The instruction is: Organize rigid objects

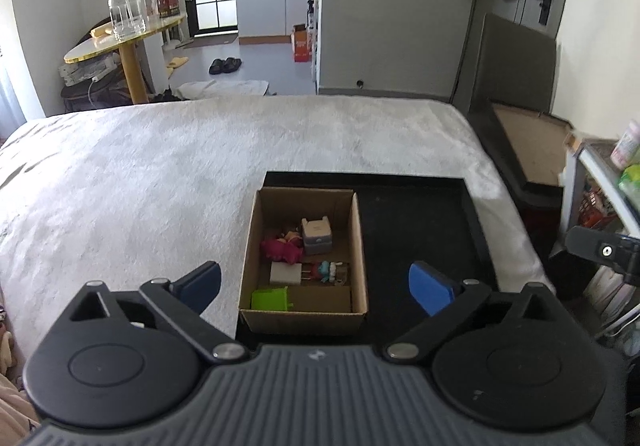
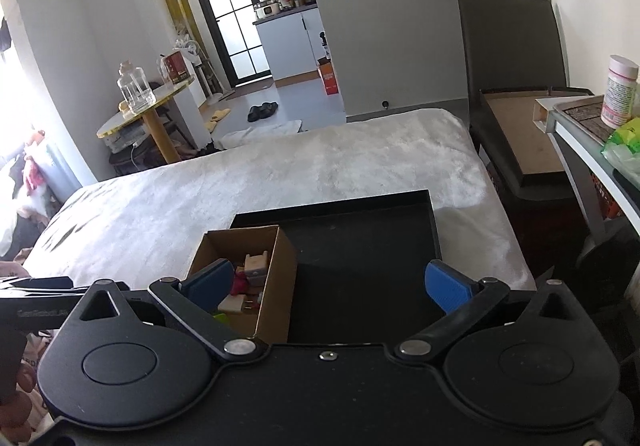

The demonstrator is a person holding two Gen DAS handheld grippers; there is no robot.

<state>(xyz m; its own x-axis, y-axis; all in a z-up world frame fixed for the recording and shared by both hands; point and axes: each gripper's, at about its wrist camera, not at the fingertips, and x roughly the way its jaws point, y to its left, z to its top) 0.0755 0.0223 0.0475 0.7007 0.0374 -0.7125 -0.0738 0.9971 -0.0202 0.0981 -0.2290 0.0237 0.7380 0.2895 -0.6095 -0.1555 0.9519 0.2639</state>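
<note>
An open cardboard box (image 1: 362,246) stands in the left part of a black tray (image 1: 424,230) on the bed. Inside it lie a grey block (image 1: 316,235), a red figure (image 1: 281,248), a white charger (image 1: 286,273), a small colourful figure (image 1: 330,271) and a green piece (image 1: 270,299). My left gripper (image 1: 315,288) is open and empty, above and just short of the box. My right gripper (image 2: 327,285) is open and empty over the tray (image 2: 368,246), with the box (image 2: 280,278) by its left finger.
The tray lies on a white fluffy bed cover (image 1: 160,166). A dark chair (image 2: 516,126) and a shelf with a bottle (image 2: 620,90) stand to the right. A round table with a glass jar (image 1: 126,12) stands beyond the bed at the left.
</note>
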